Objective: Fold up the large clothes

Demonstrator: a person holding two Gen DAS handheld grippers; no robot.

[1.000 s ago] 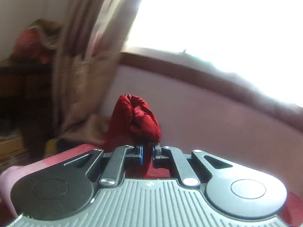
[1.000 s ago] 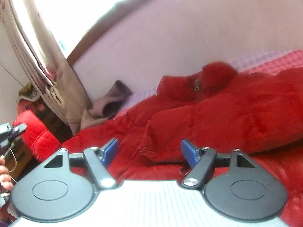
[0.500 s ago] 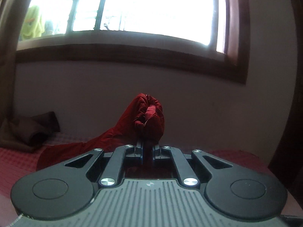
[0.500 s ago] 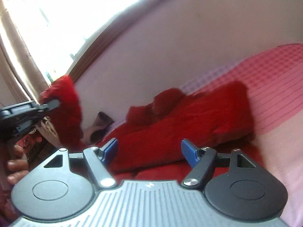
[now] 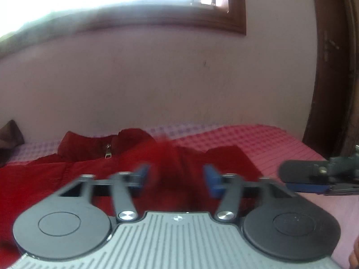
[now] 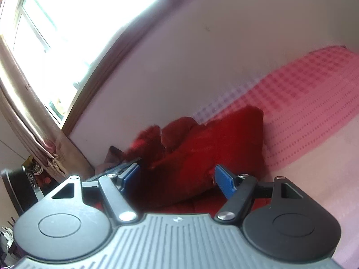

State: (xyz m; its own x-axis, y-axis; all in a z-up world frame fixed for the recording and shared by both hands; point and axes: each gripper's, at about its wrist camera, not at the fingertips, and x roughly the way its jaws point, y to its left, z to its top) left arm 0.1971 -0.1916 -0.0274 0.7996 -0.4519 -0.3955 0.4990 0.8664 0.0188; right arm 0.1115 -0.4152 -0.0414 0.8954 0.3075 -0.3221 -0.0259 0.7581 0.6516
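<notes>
Jaws stand apart on both tools: the left gripper (image 5: 176,174) hangs open over a red jacket (image 5: 89,174), its blue pads blurred, with a smear of red cloth between them that seems loose rather than pinched. The right gripper (image 6: 177,179) is open too, nothing between its pads, pointed at the same jacket (image 6: 213,154) lying bunched on the bed (image 6: 314,94). The garment sits near the wall (image 5: 157,78), collar and silver zipper pull (image 5: 108,154) toward it. To the jacket's right the pink checked bedcover (image 5: 258,139) lies bare up to a dark wooden frame (image 5: 325,67). In the left wrist view the right tool enters at the right edge, cut off. A window (image 6: 56,33) and a gathered curtain (image 6: 29,121) fill the left of the right wrist view, and a brown cloth (image 5: 10,134) lies half cut off beside the jacket. Clutter past the curtain is too small to name.
</notes>
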